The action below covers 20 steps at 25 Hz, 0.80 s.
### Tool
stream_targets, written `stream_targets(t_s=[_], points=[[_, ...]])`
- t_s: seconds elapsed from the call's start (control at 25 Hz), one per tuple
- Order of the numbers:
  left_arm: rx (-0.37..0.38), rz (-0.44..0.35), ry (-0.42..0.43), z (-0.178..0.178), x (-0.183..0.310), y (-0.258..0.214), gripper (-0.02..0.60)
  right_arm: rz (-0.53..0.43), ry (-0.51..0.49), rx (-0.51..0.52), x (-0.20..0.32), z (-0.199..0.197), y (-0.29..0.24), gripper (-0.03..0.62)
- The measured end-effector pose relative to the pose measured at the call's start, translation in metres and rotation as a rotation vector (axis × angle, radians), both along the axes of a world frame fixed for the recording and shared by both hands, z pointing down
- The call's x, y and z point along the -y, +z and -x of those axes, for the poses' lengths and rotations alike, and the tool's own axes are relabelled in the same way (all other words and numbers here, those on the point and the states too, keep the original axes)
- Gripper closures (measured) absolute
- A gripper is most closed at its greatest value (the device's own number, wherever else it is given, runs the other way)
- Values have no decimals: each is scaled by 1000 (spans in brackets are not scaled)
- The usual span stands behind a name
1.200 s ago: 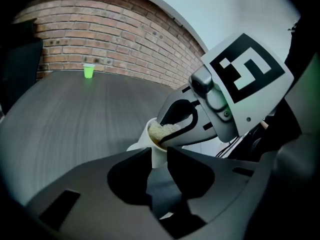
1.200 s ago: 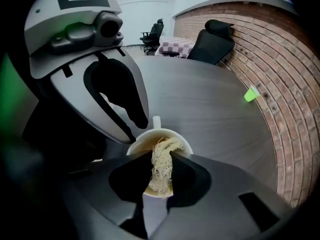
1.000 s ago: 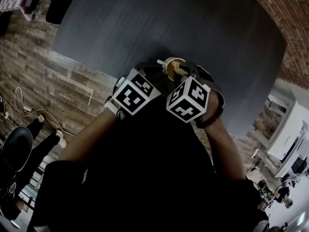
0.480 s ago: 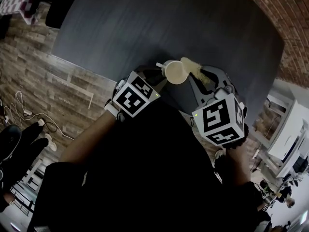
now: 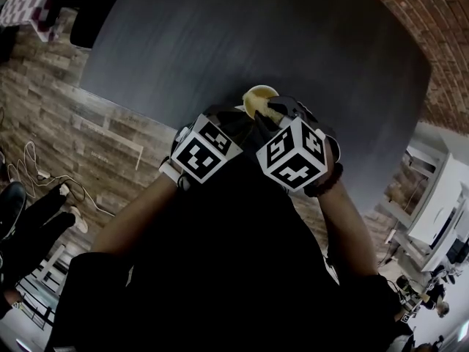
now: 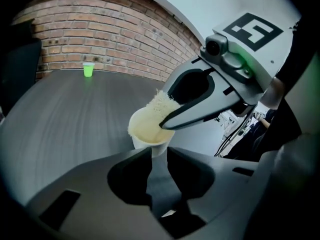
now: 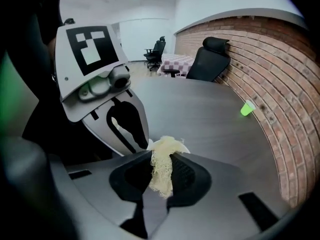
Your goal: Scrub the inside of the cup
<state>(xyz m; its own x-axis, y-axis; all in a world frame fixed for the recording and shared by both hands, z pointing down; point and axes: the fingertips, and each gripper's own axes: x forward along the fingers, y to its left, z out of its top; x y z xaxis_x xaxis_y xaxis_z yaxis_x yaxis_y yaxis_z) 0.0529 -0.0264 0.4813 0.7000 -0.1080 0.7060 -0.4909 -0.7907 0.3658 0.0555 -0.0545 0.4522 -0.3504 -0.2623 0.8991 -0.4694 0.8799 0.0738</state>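
The cup (image 6: 145, 132) is gripped by the left gripper (image 6: 158, 154), whose jaws are closed on a white part at the cup's near side, judged to be its handle. Whether the cup rests on the table (image 5: 256, 35) or is held just above it cannot be told. A pale fibrous scrubber (image 6: 160, 103) is clamped between the closed jaws of the right gripper (image 7: 162, 156), which is angled down over the cup from the cup's right. The scrubber's lower end is pushed into the cup's mouth, while a tuft stands above the rim.

The scrubbing is judged to be under way, not finished. The scrubber is inside the cup, but how much of the inner wall and bottom has been covered cannot be read, since the inside is largely filled by the scrubber. Rubbing round the wall and down to the bottom is judged to remain, and after it the scrubber is to be drawn out.

Room is tightest at the cup itself. The two grippers are crowded together on the cup's near side, and the right jaws are hemmed in by the rim. The table's edge lies near, on the cup's person side. Beyond the cup a broad bare stretch of table is left open. A green cup (image 6: 88, 69) stands well apart, far beyond the cup, by the brick wall (image 6: 110, 49).
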Motion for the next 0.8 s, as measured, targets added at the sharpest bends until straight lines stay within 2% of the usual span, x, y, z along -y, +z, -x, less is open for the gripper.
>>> stream_targets(t_s=[0.4, 0.6, 0.8], points=[[-2, 15, 20, -3, -7, 4, 477, 16, 112, 46, -18, -30, -14, 511], [5, 6, 16, -4, -5, 1, 477, -16, 98, 16, -16, -39, -27, 511], [8, 5, 16, -4, -6, 0, 477, 29, 63, -13, -17, -35, -17, 511]])
